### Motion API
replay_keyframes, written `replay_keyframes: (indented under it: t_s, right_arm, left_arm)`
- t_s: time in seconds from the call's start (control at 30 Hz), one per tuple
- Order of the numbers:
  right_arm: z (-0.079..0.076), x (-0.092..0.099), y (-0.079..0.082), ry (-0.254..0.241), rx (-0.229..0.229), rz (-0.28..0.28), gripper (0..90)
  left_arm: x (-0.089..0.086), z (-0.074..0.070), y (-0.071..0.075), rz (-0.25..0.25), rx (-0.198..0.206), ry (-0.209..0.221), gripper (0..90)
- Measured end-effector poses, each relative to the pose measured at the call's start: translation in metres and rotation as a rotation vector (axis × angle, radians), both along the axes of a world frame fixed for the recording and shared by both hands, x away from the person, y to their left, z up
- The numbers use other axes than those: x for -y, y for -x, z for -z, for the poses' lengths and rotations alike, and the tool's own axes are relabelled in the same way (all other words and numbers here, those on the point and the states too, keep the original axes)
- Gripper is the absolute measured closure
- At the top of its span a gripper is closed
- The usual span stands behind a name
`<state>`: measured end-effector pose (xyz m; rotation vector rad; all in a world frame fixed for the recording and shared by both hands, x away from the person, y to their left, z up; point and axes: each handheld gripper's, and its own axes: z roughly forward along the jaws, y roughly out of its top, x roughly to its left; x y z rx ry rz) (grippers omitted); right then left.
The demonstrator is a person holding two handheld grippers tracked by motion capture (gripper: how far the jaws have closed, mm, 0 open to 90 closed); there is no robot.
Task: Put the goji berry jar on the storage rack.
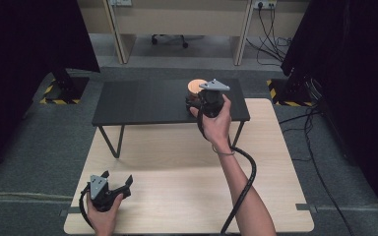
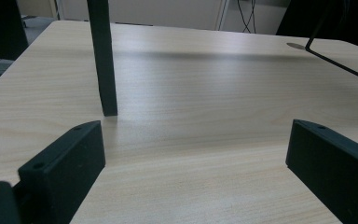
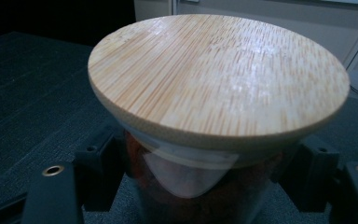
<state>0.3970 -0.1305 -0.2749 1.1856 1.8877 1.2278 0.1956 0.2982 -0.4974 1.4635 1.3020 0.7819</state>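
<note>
Black shelf point(image 1: 142, 101) scene; right gripper point(image 3: 200, 186) clamps bamboo-lidded jar point(image 3: 214, 74).

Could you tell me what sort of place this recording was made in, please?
Probably an office or lab set up for recording: a wooden table on grey carpet, black curtains at both sides, desk legs and a wall socket with trailing cables behind.

Dim room, soft shadows, glossy glare
</note>
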Motion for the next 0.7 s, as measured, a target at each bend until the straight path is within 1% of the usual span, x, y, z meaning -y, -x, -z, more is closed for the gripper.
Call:
replay_keyframes:
  t_s: [0.47,0.6,0.7]
  right_arm:
    - [0.0008,0.0005,-0.0001,-0.004,0.002,0.000,26.3]
    - [0.0008,0.0005,-0.0001,-0.004,0.002,0.000,26.3]
    - [0.0006,0.0011,-0.0003,-0.004,0.001,-0.004,26.2]
  left_arm:
    - [-0.0001,0.0004,-0.0001,-0.003,0.002,0.003,3.7]
    - [-0.0001,0.0015,0.0003,-0.007,0.006,0.014,3.7]
    - [-0.0004,0.0008,0.0001,-0.005,0.003,0.008,3.7]
